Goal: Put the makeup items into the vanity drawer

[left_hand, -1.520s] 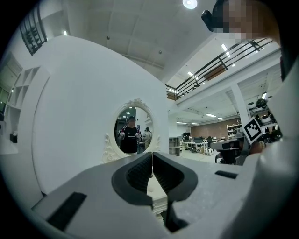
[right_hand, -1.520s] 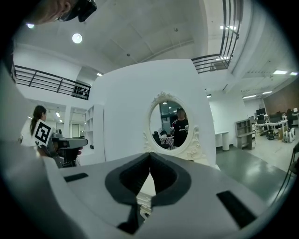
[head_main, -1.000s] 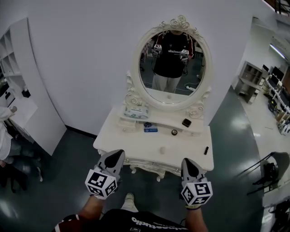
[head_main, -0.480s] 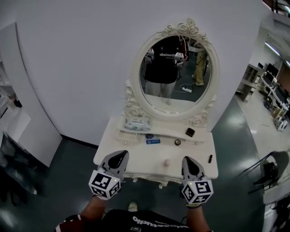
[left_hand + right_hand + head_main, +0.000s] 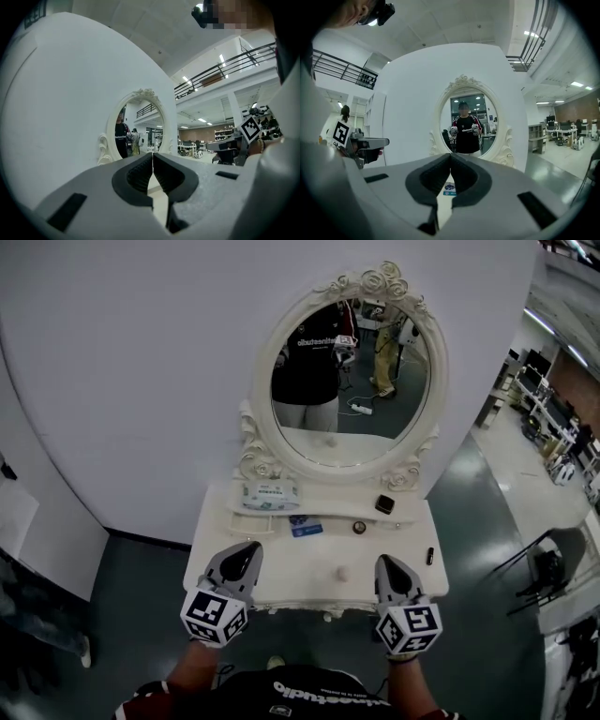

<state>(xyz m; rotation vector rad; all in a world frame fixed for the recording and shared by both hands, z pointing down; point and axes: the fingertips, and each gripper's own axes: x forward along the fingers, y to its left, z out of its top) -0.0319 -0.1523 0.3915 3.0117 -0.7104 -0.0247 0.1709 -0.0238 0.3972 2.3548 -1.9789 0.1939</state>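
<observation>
Hovering left claw (image 5: 242, 557) and right claw (image 5: 389, 566), both pinched shut and empty, just short of the worktop (image 5: 281, 563), seemingly squaring up to the closed drawer (image 5: 342, 574), compact (image 5: 384, 504) and lipstick (image 5: 429, 556) lying up top, not yet stowed.

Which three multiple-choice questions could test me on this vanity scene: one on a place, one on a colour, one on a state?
1. Where does the small black stick lie? A. right side of the tabletop B. left side of the tabletop C. in the tongs
2. What colour is the vanity? A. black B. white C. brown
3. How are the right tongs? A. wide open B. shut on a brush C. shut, empty
Answers: 1 A, it lies near the right edge; 2 B, its top is white; 3 C, the jaws meet on nothing.
</observation>
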